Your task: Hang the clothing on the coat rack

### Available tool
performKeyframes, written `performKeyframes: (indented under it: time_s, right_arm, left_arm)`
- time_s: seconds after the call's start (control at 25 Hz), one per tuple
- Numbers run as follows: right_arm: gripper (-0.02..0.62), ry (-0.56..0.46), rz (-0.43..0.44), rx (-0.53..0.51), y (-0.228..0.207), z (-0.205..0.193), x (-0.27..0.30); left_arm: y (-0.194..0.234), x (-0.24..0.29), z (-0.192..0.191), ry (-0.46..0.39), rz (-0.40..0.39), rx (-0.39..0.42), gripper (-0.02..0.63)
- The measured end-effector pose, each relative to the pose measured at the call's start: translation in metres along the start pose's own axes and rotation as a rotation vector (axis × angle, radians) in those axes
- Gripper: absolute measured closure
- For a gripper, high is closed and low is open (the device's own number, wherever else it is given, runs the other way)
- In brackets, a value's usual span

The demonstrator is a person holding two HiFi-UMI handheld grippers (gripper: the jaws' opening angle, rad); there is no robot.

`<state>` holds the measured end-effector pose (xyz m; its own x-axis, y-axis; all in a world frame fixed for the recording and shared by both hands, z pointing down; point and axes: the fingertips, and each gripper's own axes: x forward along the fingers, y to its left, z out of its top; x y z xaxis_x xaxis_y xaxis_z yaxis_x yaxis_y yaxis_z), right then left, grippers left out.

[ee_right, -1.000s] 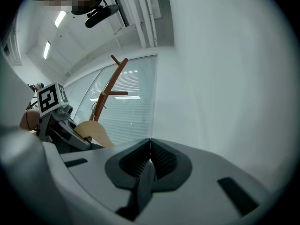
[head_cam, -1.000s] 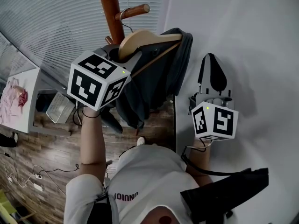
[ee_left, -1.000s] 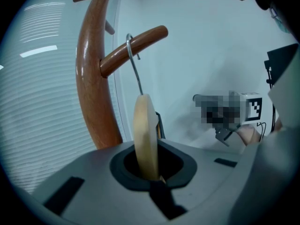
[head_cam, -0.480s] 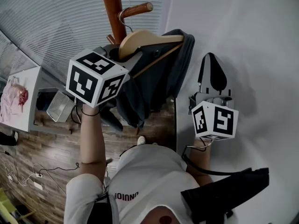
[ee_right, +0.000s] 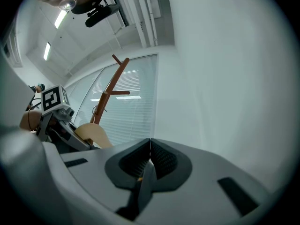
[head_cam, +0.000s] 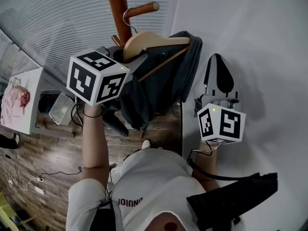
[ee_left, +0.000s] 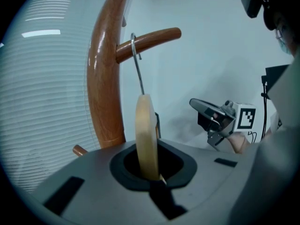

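Against the picture from a second ago, my left gripper (head_cam: pixel 135 64) has moved a little further from the reddish-brown wooden coat rack (head_cam: pixel 117 8) pole, its black-and-white marker cube (head_cam: pixel 96 78) now sitting slightly higher in the head view. The pale wooden clothes hanger (head_cam: pixel 154 38) and the dark grey garment (head_cam: pixel 163 85) draped on it have shifted a touch away from the pole on the wall side. My right gripper (head_cam: pixel 217 65) has not moved; it is well out from the pole, against the white wall.

The left gripper is clamped on the hanger's body, seen edge-on between its jaws in the left gripper view. The hanger's thin metal hook (ee_left: pixel 137 64) rises from it and curls over the rack's short wooden peg (ee_left: pixel 150 39), close to where the peg leaves the pole. I cannot tell whether the peg is bearing the weight. The garment hangs below the hanger, just beside the pole and clear of the wood-plank floor (head_cam: pixel 38 158).

The right gripper's jaws are pressed together with nothing between them.

For writing, there is a line of dark lettering (head_cam: pixel 130 202) on the person's white shirt (head_cam: pixel 154 182), upside down to me, which I cannot read with confidence. The cubes carry only square marker patterns. No brand shows on the hanger, the garment or the rack
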<state>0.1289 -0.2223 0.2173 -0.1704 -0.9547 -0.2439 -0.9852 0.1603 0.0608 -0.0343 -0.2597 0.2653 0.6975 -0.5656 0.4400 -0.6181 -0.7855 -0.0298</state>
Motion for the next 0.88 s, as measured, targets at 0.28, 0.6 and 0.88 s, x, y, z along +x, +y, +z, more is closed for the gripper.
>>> performKeyframes:
  time_s: [0.28,0.6,0.88]
  right_arm:
    - [0.575,-0.002,0.003,0.004,0.0007,-0.0025,0.0033]
    - [0.574,0.003,0.01,0.007,0.0002,-0.0009,0.0038]
    - [0.575,0.005,0.022,0.01,-0.0015,-0.0016,0.0098]
  left_arm:
    - [0.0027,0.0021,-0.003,0.006,-0.007,-0.008,0.581]
    - [0.0007,0.0008,-0.0016,0.012,-0.008,0.006,0.581]
    - [0.0057,0.0024,-0.0027,0.032,0.019,0.02,0.581]
